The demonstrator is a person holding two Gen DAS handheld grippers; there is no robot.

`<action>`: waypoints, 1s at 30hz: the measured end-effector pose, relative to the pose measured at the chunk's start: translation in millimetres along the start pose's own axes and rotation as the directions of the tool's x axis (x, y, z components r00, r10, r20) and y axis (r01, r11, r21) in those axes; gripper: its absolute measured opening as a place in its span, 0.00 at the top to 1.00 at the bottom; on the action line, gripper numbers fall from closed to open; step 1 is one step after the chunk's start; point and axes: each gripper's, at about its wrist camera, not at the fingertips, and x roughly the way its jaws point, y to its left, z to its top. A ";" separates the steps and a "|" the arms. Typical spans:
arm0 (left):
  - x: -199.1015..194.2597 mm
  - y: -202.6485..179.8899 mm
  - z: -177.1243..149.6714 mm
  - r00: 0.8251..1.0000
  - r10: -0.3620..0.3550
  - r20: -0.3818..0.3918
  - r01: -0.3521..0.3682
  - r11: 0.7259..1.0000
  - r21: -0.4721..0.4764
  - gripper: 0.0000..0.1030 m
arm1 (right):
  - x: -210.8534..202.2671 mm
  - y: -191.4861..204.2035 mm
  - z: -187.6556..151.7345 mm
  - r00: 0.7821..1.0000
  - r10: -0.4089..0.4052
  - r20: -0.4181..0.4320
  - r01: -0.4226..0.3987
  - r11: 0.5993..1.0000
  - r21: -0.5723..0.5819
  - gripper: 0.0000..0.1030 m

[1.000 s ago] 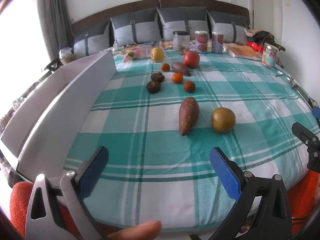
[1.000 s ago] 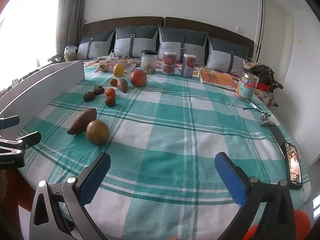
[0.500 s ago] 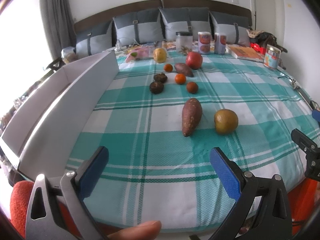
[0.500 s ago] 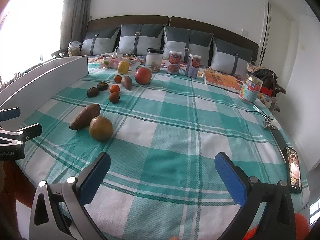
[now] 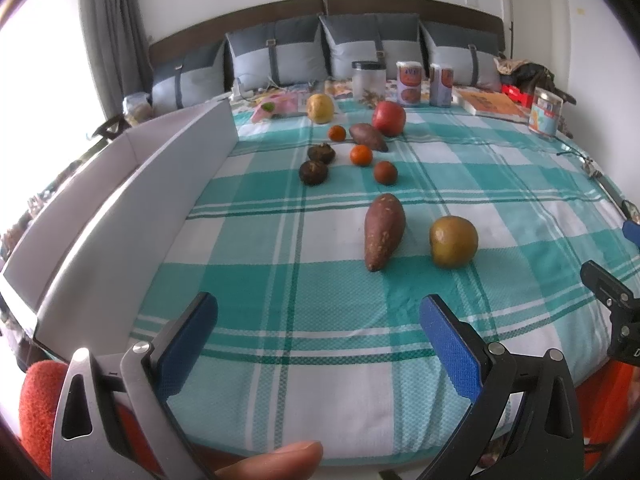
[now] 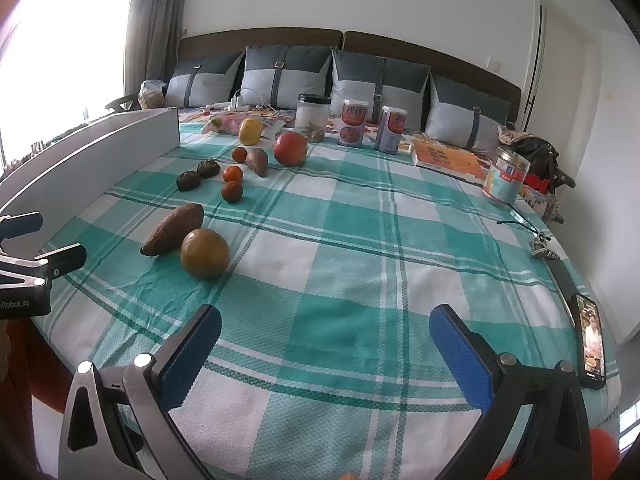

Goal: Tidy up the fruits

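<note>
Two claws: the left gripper (image 5: 318, 340) and the right gripper (image 6: 325, 350) both hang over the near edge of the bed, jaws spread wide, nothing between the blue pads.
Bed: a teal and white checked cover (image 5: 500, 184) carries everything; it looks soft, so round fruit may roll when nudged.
White tray: a long white bin (image 5: 132, 200) lies along the left side of the bed, probably where the fruit should go; its floor is hidden behind the near wall.
Near sweet potato: the larger sweet potato (image 5: 382, 230) lies mid-bed, pointed end toward the camera; firm and fairly heavy, best pinched across its thick middle.
Round fruit: a brownish-green fruit (image 5: 453, 242) sits just right of it, apart; smooth and likely to slip, so close across its widest part.
Red apple: the apple (image 5: 389, 118) rests far back, touching or nearly touching a smaller sweet potato (image 5: 368, 137).
Yellow fruit: one yellow fruit (image 5: 320, 108) sits near the pillows.
Small ones: three oranges (image 5: 361, 155) and two dark fruits (image 5: 313, 172) cluster between; light, possibly soft, so squeeze gently.
Hard to tell: what kind the dark fruits are.
</note>
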 end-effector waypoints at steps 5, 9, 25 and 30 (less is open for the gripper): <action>0.3 -0.3 -0.3 1.000 0.001 -0.001 -0.001 1.000 0.000 0.01 | 2.0 0.7 -0.5 1.000 0.004 -0.006 -0.004 1.000 -0.003 0.00; 1.0 -0.4 -1.7 1.000 0.001 -0.005 -0.001 1.000 -0.002 0.01 | 3.1 0.2 -1.2 1.000 0.007 -0.007 -0.007 1.000 -0.005 0.00; 6.0 -1.2 -3.3 1.000 0.001 -0.023 -0.001 1.000 0.000 0.01 | 6.8 0.2 -3.2 1.000 0.011 -0.017 -0.012 1.000 -0.010 0.00; 10.1 0.2 -4.1 0.999 -0.003 -0.045 0.002 1.000 -0.009 0.01 | 7.9 0.4 -3.8 1.000 0.011 -0.013 -0.012 1.000 -0.006 0.00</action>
